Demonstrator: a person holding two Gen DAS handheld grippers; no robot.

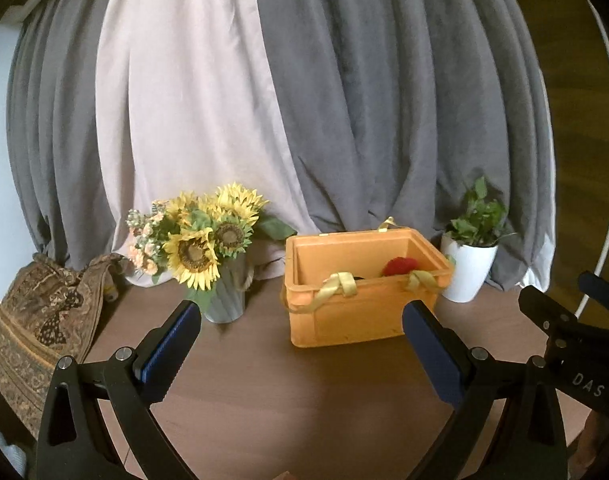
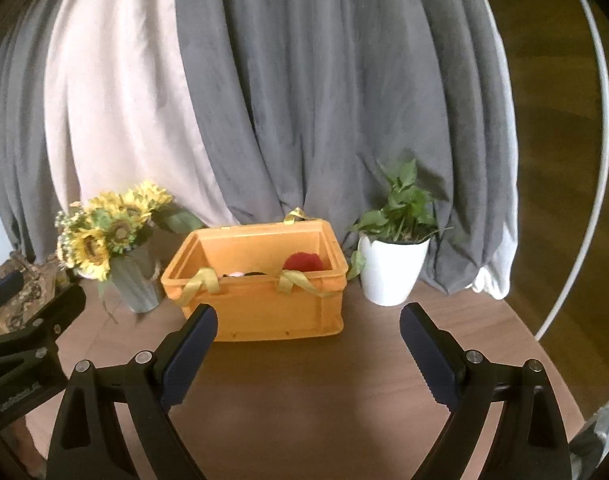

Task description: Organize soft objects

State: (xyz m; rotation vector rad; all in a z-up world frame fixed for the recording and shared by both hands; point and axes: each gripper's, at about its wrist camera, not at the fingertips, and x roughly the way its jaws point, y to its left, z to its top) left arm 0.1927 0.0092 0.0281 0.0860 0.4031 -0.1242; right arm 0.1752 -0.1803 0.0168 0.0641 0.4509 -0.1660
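An orange plastic crate (image 1: pixel 356 312) with yellow ribbon handles stands on the round wooden table (image 1: pixel 264 392); it also shows in the right wrist view (image 2: pixel 272 312). A red soft object (image 1: pixel 398 266) lies inside it, also seen from the right (image 2: pixel 303 262), beside a pale pink one (image 2: pixel 237 274) and something dark. My left gripper (image 1: pixel 300 320) is open and empty, short of the crate's front. My right gripper (image 2: pixel 308 322) is open and empty, also in front of the crate. Each gripper shows at the edge of the other's view.
A grey vase of sunflowers (image 1: pixel 208 248) stands left of the crate. A white pot with a green plant (image 2: pixel 392 268) stands right of it. A patterned brown cloth bag (image 1: pixel 40 320) lies at the table's left edge. Grey and pink curtains (image 1: pixel 264 100) hang behind.
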